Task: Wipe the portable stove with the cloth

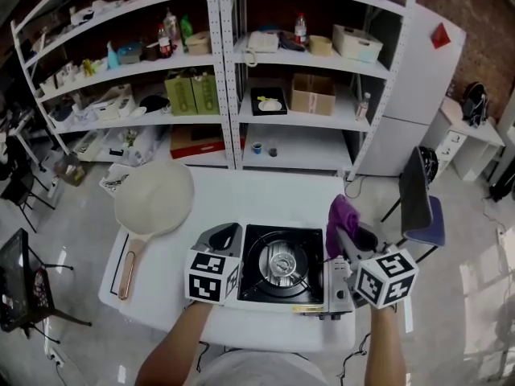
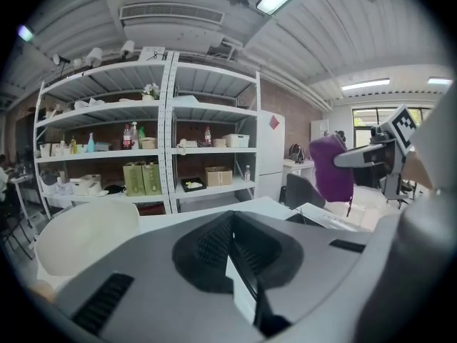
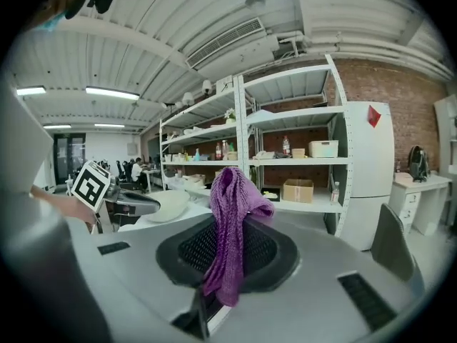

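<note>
The portable stove (image 1: 282, 265), black-topped with a round burner, sits at the near middle of the white table (image 1: 265, 187). My left gripper (image 1: 228, 233) hovers at the stove's left edge, jaws shut with nothing in them; the left gripper view shows the same closed gap in my left gripper (image 2: 233, 243). My right gripper (image 1: 348, 236) is raised over the stove's right end, shut on a purple cloth (image 1: 341, 218) that stands up and droops from the jaws. In the right gripper view the cloth (image 3: 230, 227) hangs over my right gripper (image 3: 225, 266). The cloth (image 2: 332, 167) also shows in the left gripper view.
A white round pan (image 1: 153, 197) with a wooden handle (image 1: 129, 270) lies on the table's left part. White shelves (image 1: 225, 79) full of boxes and bottles stand behind the table. A chair (image 1: 420, 199) stands to the right, a white cabinet (image 1: 422, 79) beyond it.
</note>
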